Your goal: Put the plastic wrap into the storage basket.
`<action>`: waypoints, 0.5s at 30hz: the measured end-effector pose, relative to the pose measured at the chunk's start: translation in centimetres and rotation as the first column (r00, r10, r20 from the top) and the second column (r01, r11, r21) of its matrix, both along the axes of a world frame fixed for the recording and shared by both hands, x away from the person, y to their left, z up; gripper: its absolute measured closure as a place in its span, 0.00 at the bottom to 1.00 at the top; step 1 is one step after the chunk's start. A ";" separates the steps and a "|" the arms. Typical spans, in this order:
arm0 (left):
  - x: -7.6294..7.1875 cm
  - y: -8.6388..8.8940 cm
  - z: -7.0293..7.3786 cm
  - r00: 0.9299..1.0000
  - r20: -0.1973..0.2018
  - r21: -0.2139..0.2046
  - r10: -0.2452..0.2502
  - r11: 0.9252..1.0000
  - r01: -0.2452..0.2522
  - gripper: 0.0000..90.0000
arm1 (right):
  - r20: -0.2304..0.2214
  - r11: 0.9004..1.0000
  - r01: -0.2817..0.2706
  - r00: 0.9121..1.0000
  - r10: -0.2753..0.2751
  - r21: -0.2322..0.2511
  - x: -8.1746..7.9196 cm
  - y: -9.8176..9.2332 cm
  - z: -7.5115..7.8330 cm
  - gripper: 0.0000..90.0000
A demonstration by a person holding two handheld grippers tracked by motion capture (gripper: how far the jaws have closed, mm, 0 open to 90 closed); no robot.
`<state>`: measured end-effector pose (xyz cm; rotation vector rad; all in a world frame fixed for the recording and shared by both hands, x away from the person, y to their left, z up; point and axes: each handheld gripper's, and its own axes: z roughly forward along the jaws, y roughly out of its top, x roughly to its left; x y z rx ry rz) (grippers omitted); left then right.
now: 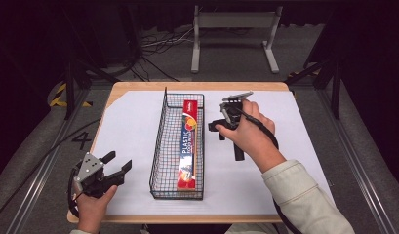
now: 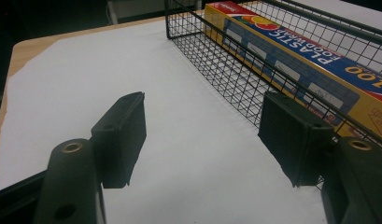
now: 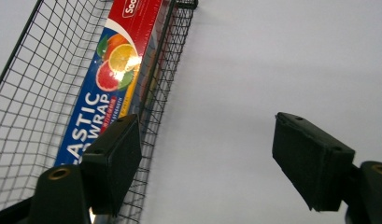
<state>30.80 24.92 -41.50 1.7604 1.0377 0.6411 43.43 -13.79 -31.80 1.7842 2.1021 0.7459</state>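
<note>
A long box of plastic food wrap lies inside a black wire basket in the middle of the table, against the basket's right wall. My right gripper hovers just right of the basket, jaws wide apart with nothing between them. In the right gripper view the box and the basket wall lie to the left of the open gripper. My left gripper rests near the table's front left corner, open and empty. Its own view shows the basket and the box ahead of the gripper.
White paper covers the wooden table. Beyond the far edge stand a grey metal frame and loose cables on the floor. Bare paper lies on both sides of the basket.
</note>
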 end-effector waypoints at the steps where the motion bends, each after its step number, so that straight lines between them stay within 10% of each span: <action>1: 0.0 0.0 0.0 1.000 0.001 0.000 0.001 1.000 -0.001 0.36 | 0.014 1.000 -0.012 1.000 0.012 0.002 -0.1 -0.5 -0.1 0.26; 15: 0.0 0.1 -0.1 1.000 0.002 0.005 0.002 1.000 -0.002 0.36 | 0.112 0.994 -0.103 0.989 0.101 0.020 -3.9 -8.9 -2.4 0.26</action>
